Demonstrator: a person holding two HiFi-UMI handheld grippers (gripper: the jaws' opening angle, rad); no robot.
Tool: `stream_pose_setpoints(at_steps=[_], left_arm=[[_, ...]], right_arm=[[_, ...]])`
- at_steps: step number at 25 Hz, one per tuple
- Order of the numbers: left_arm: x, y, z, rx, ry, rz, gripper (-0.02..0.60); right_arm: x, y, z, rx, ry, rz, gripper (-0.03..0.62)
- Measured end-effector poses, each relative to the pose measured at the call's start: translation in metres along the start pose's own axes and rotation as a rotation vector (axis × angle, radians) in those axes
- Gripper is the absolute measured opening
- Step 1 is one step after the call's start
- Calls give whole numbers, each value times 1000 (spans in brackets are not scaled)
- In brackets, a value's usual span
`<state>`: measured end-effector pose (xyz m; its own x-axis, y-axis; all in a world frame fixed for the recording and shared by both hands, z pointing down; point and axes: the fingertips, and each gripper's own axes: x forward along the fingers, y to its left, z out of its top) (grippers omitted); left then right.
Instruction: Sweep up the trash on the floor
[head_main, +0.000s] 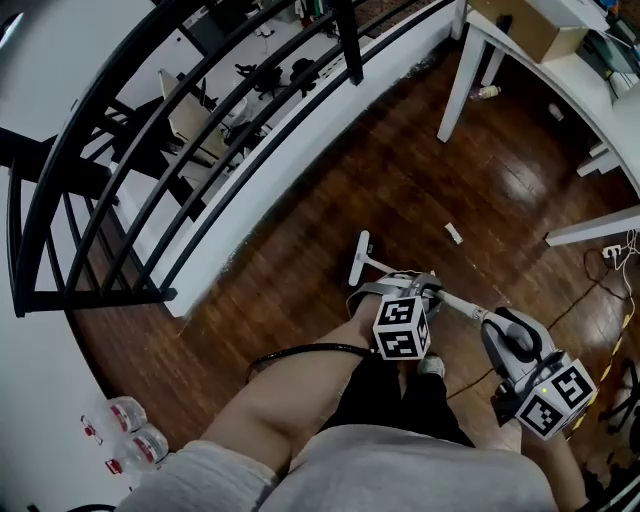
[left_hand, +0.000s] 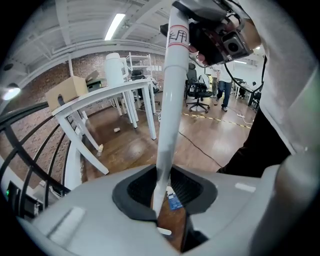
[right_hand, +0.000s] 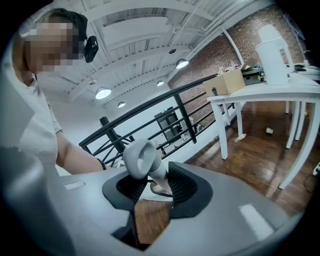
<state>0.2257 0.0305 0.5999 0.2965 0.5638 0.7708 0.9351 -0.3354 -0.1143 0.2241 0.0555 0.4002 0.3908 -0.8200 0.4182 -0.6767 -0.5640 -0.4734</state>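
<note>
My left gripper (left_hand: 162, 202) clamps the broom pole (left_hand: 167, 115), and my right gripper (right_hand: 150, 186) clamps its looped end (right_hand: 140, 157). A white scrap (head_main: 454, 233) lies on the floor (head_main: 400, 180) near the broom head (head_main: 358, 258).

This is a loft-style office on a mezzanine. A black metal railing (head_main: 350, 45) curves along the edge of the dark plank floor (head_main: 400, 190), and through its bars desks and chairs (head_main: 195, 115) show on the level below. Up here, white tables (left_hand: 115, 92) stand along a bare brick wall (left_hand: 40, 85), one carrying a cardboard box (left_hand: 67, 90). Tube lights (left_hand: 115, 26) run along a white ceiling of exposed beams. Wheeled office chairs (left_hand: 199, 90) cluster further off beside a standing person (left_hand: 223, 87), and a cable (left_hand: 200, 148) trails over the boards.
</note>
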Motion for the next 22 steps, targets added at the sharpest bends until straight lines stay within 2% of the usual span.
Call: stream_pose_setpoints(at_steps=[6, 14, 22], left_arm=[[6, -20, 60, -29, -68, -36, 86], [46, -65, 132, -43, -116, -42, 86], [73, -84, 195, -45, -151, -62, 84]], right_arm=[[-49, -11, 22, 19, 15, -64, 126], [-131, -46, 13, 39, -15, -117, 124], [-188, -79, 23, 42, -27, -152, 121]])
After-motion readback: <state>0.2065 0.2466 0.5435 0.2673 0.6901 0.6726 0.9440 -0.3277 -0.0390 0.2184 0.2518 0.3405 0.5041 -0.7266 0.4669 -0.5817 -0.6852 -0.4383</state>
